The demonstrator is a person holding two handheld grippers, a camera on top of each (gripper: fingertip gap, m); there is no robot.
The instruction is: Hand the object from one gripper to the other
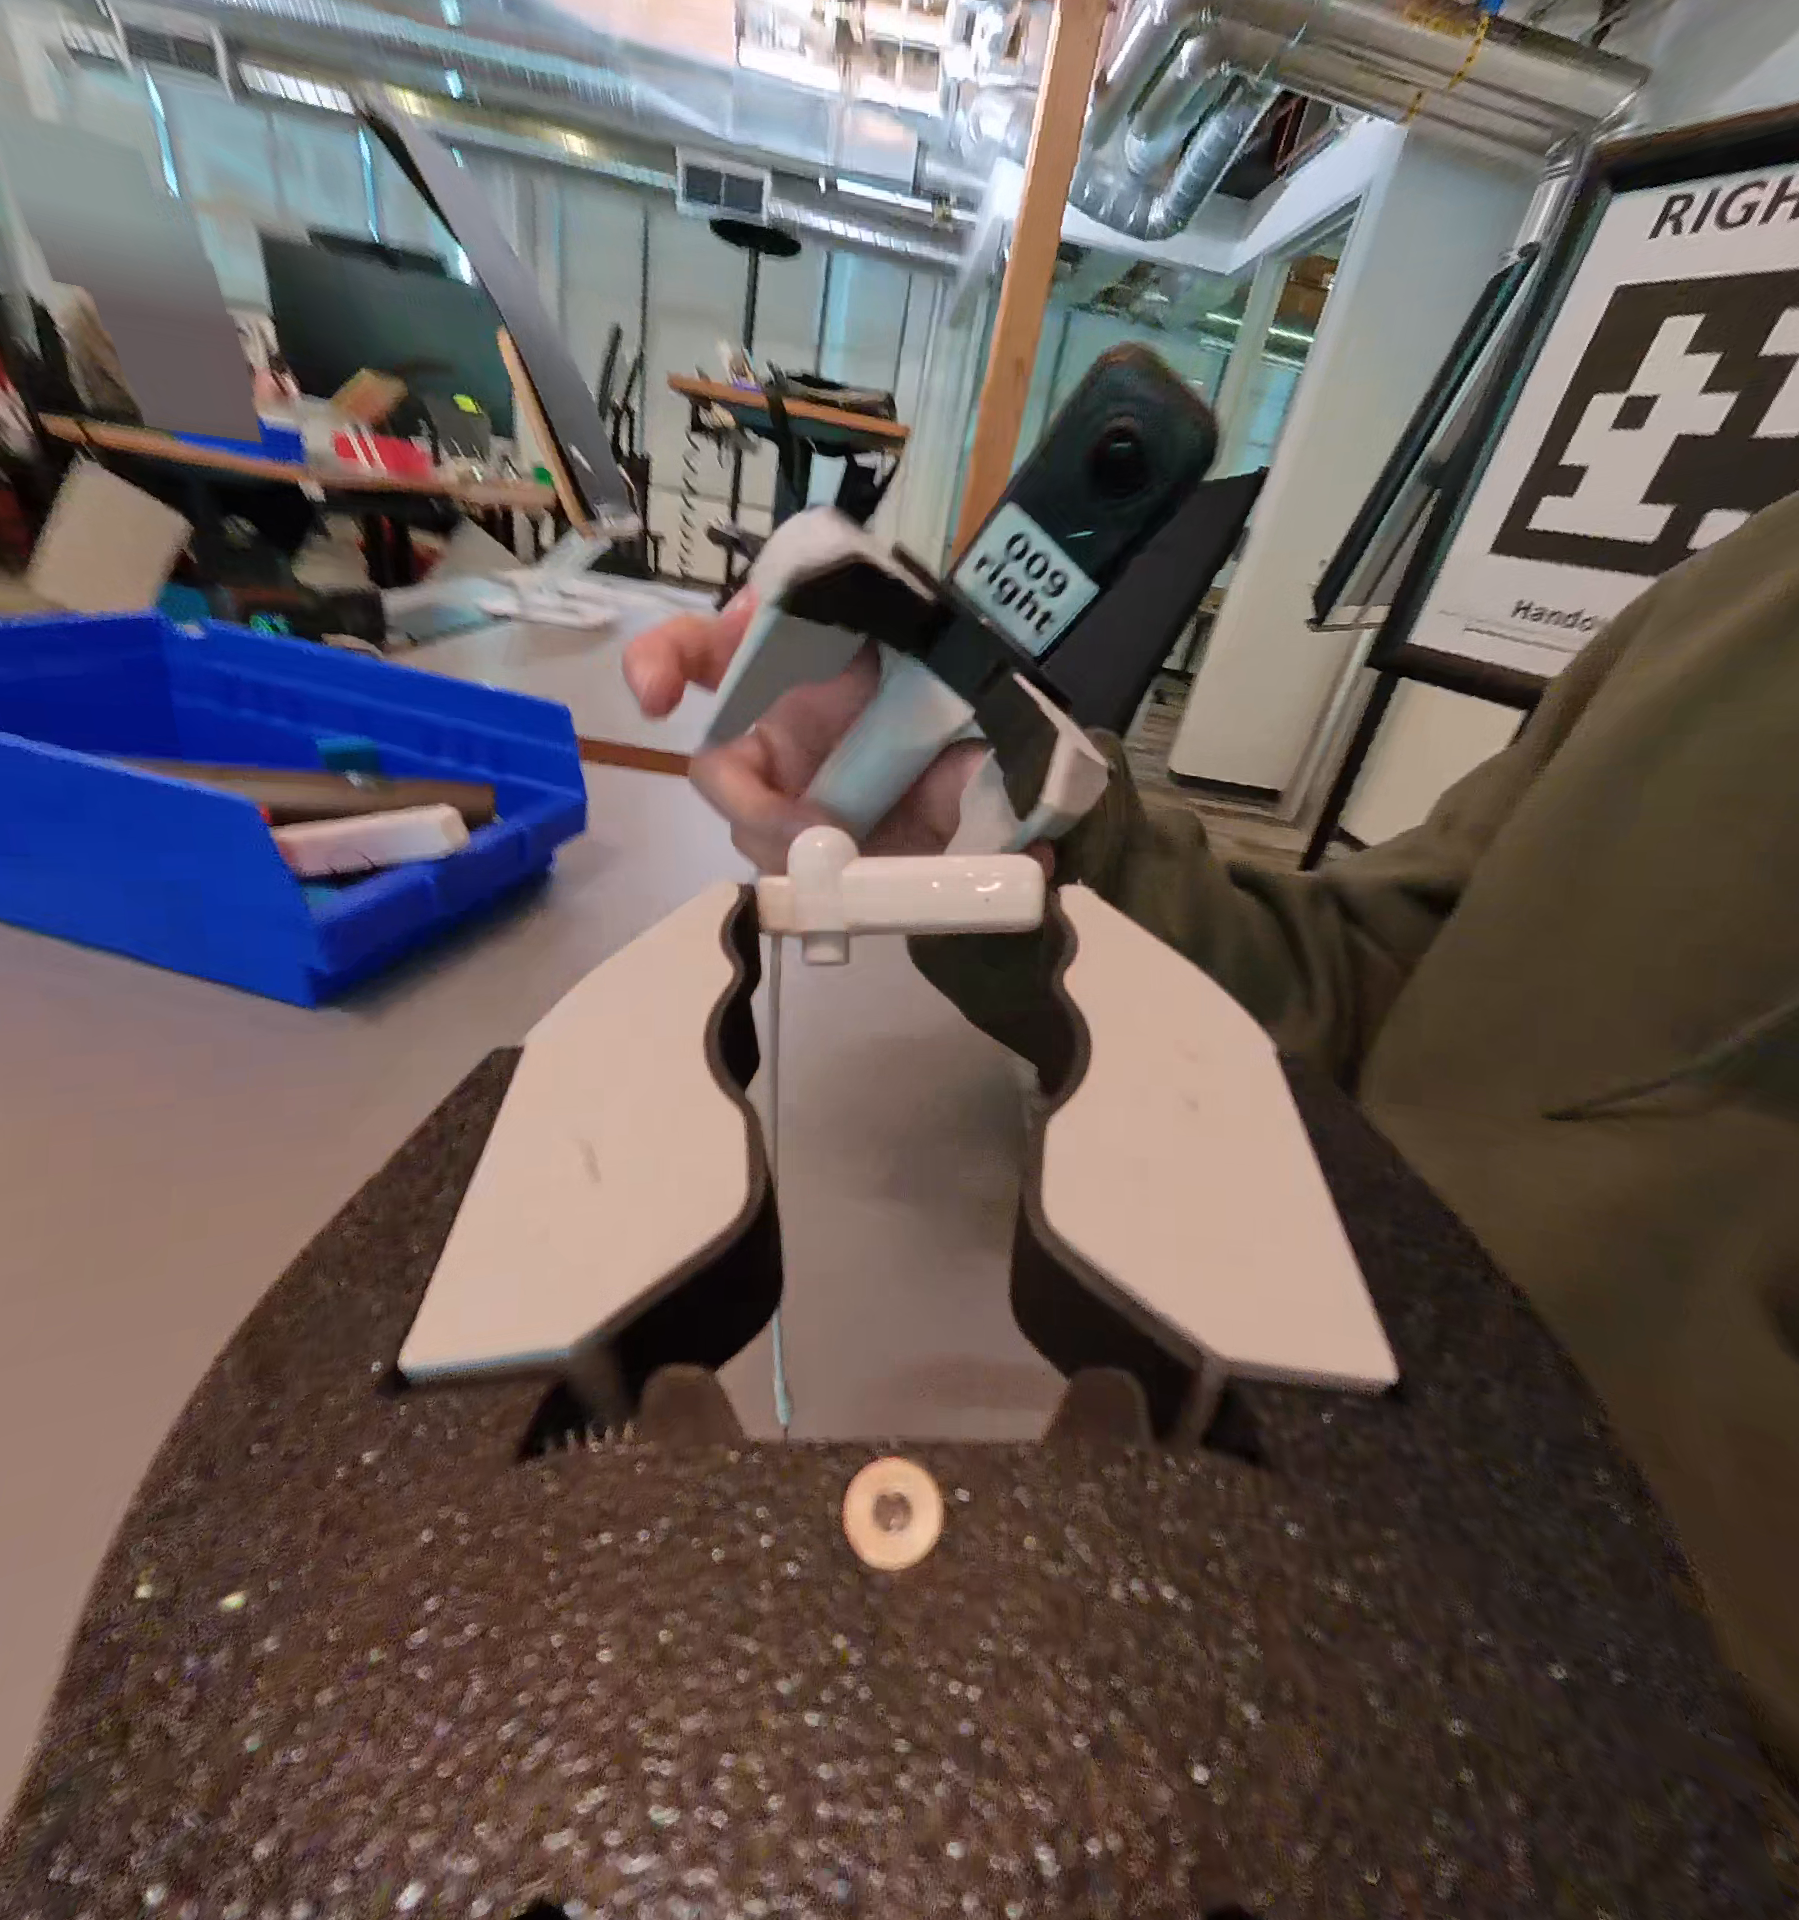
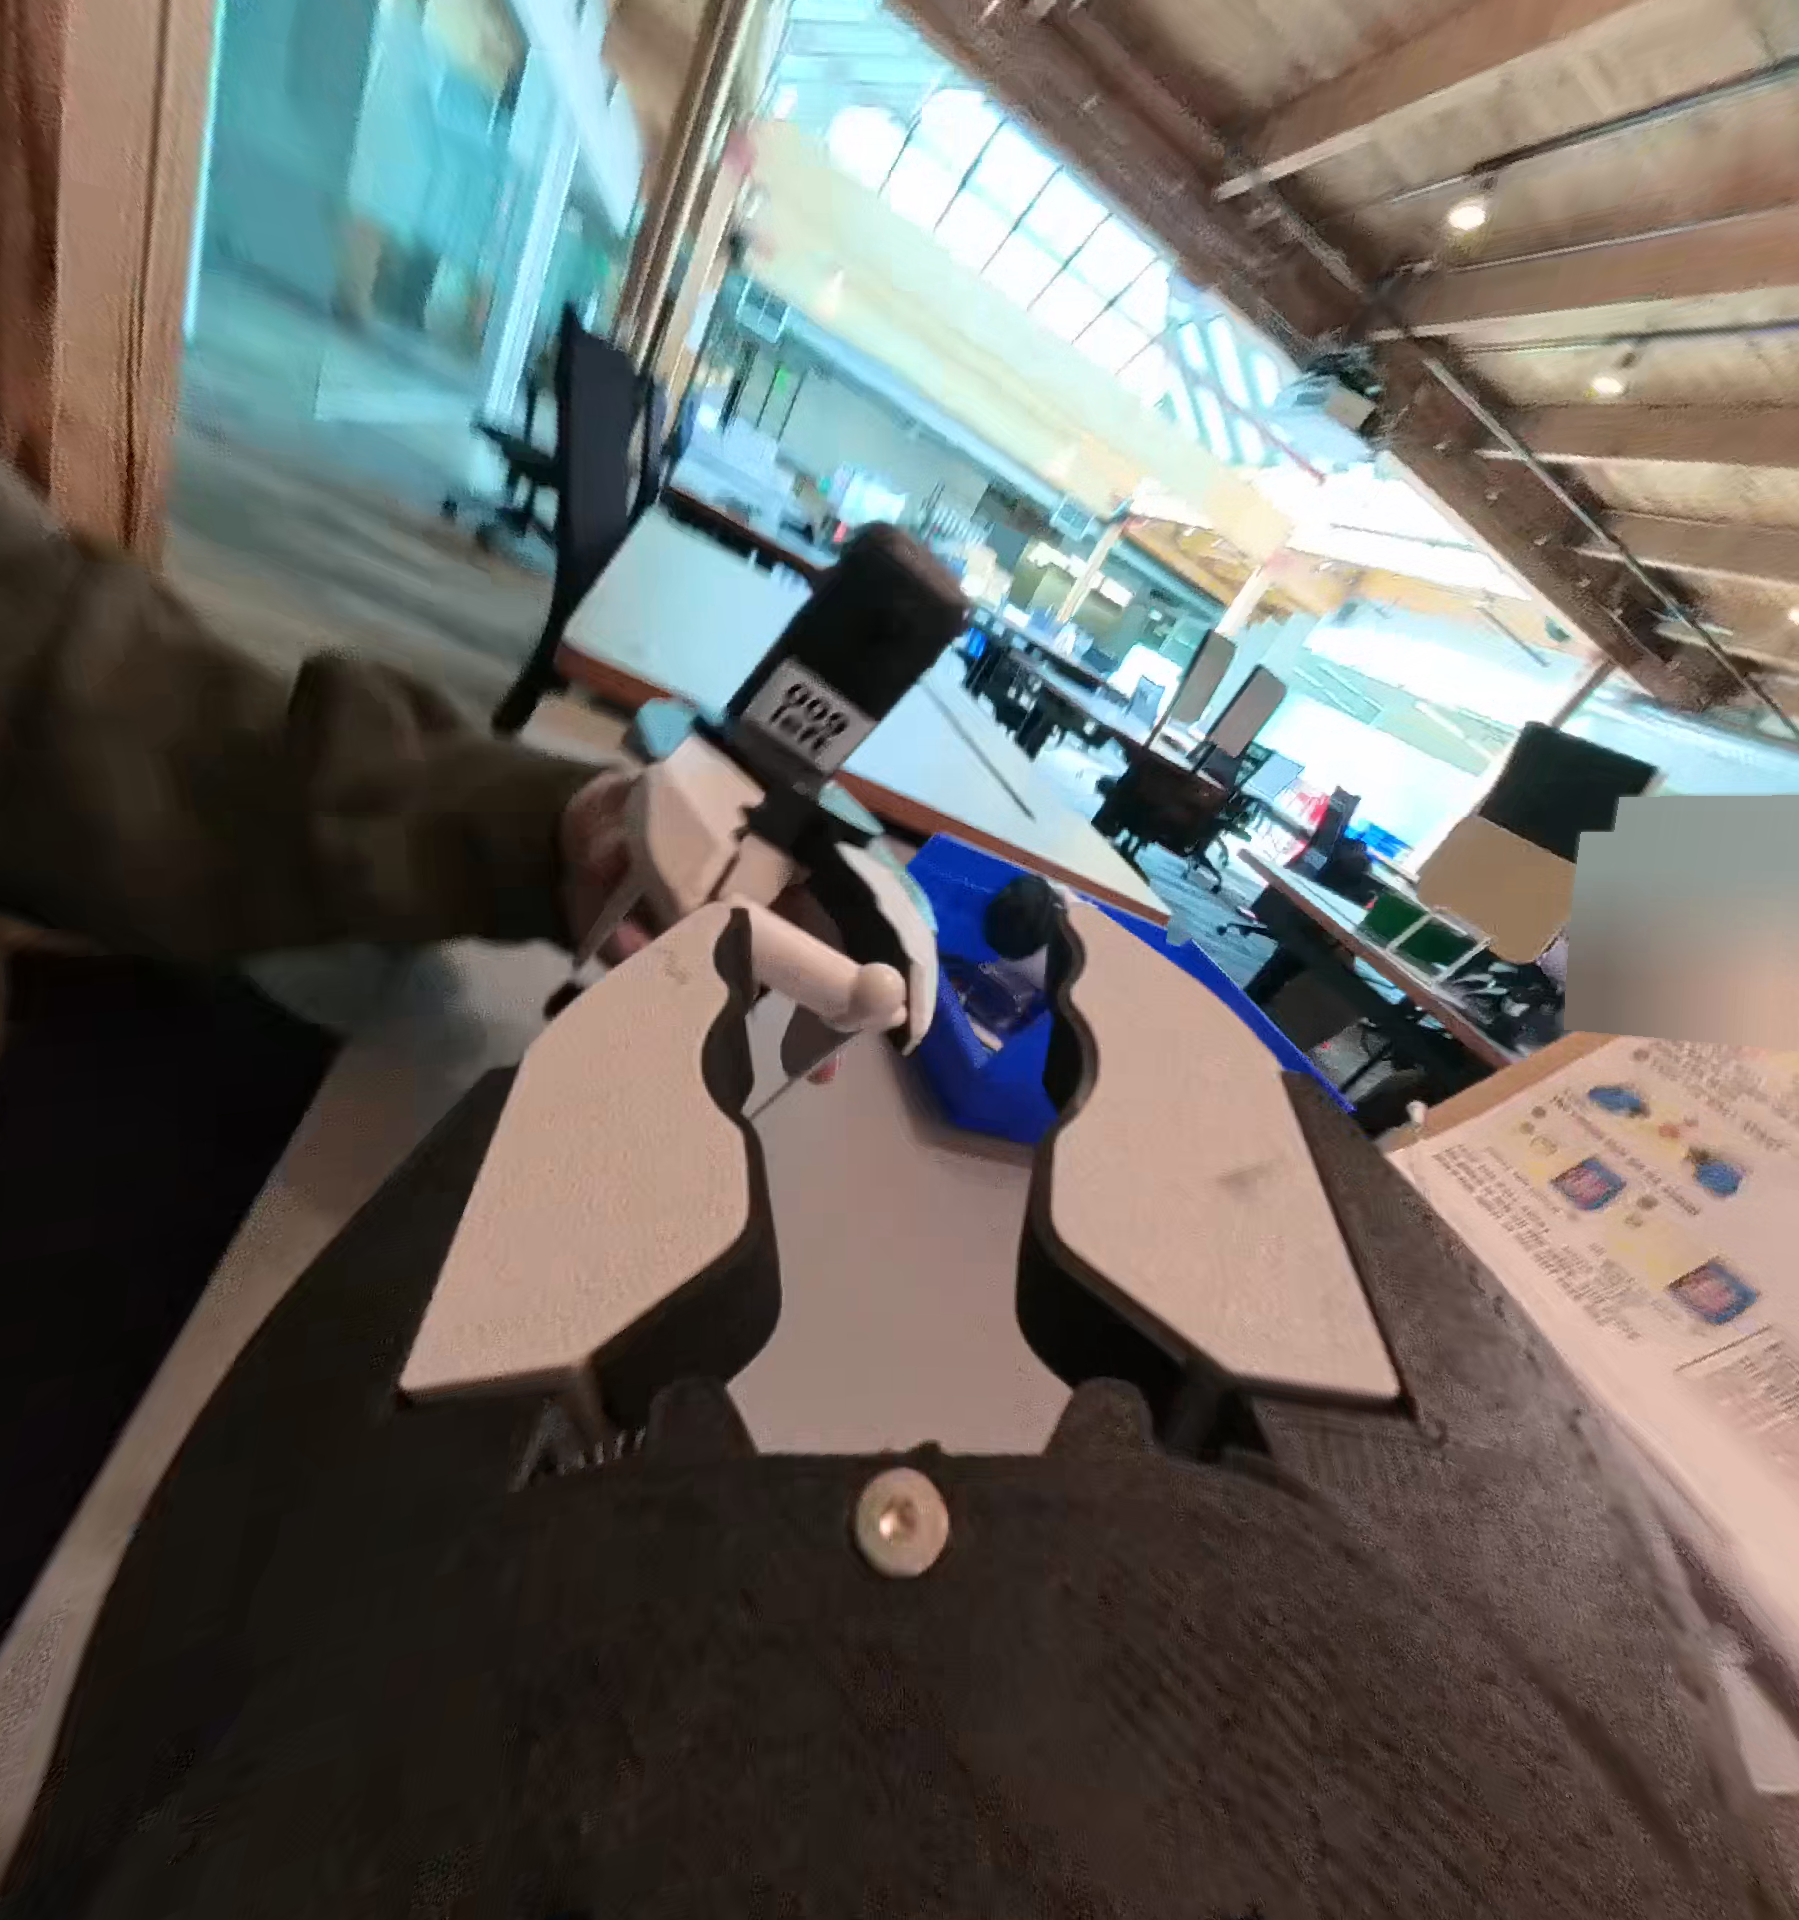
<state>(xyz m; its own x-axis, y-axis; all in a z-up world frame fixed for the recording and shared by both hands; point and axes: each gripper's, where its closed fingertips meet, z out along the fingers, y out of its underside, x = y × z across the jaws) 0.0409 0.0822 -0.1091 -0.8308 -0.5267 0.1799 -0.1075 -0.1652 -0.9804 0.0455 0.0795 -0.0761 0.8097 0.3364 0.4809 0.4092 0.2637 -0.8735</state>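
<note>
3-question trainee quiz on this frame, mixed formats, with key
1. True or false: the right gripper is shut on the tag.
2. What hangs from the tag? A) a thin cord B) a key C) nothing
3. Fill in: the bin on the table is ____.
Key: 1 false, its fingers stand wide apart and the left gripper holds the tag; 2 A; 3 blue.

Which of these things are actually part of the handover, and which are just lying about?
Part of the job: left gripper; right gripper; white plastic tag, spanning the left gripper's fingertips.

Just lying about: blue bin of odds and ends; printed sheets; black-and-white marker sign; office chair.
</note>
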